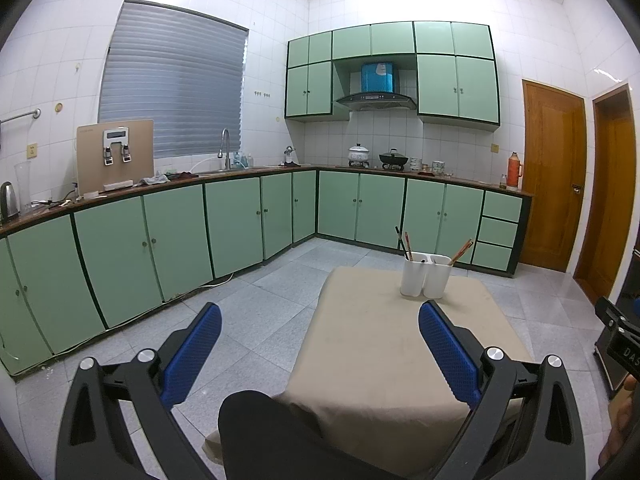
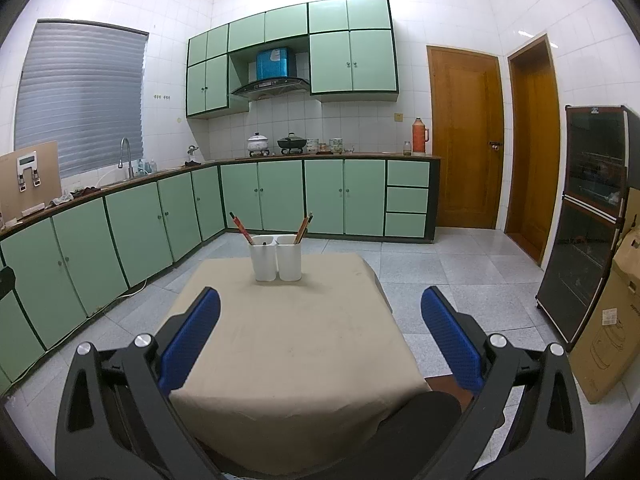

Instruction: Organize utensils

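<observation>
The left gripper (image 1: 320,344) is released, its blue fingers (image 1: 448,352) spread wide and holding nothing. It hangs above the near edge of the cloth-covered worktop (image 1: 380,340), partly out over the tiled floor (image 1: 260,300). Ahead of it and to its right, well apart, stand two white holders (image 1: 424,276) side by side, touching, at the far end of the worktop. Chopsticks (image 1: 406,245) lean leftward out of the left holder, and another pair of chopsticks (image 1: 462,252) leans rightward out of the right one.

The right gripper (image 2: 320,328) is also released, fingers (image 2: 192,340) wide apart and empty, poised over the near half of the worktop (image 2: 288,340). Straight ahead of it, slightly to its left and well apart, are the same white holders (image 2: 276,258), upright on the cloth. Red-and-dark chopsticks (image 2: 240,227) tilt left from the left holder; wooden chopsticks (image 2: 304,227) tilt right from the right holder.

A dark-clad knee (image 1: 272,432) of the person shows below the left gripper, at the worktop's near edge. Beyond the worktop, green cabinets (image 2: 280,196) run along the walls. To the right gripper's right stand a dark glass-fronted cabinet (image 2: 588,216) and a cardboard box (image 2: 612,320) on the floor.
</observation>
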A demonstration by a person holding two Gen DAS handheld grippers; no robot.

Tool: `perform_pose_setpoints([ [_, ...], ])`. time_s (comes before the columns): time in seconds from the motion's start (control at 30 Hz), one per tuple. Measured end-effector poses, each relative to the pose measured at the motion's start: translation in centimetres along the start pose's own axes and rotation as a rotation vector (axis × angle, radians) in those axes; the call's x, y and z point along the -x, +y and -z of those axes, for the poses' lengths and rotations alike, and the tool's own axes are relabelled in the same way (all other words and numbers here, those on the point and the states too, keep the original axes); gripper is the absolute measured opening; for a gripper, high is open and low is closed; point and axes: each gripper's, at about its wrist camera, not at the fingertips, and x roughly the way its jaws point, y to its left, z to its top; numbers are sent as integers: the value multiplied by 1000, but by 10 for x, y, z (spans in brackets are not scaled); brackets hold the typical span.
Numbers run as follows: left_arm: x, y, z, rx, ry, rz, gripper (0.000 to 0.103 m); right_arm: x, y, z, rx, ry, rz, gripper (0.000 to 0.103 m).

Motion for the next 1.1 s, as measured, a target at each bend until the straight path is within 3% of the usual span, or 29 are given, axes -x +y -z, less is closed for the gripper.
perform_pose_setpoints([
  [1.1, -2, 0, 0, -2, -3, 4, 97, 0, 0, 0, -6, -2, 3, 97],
])
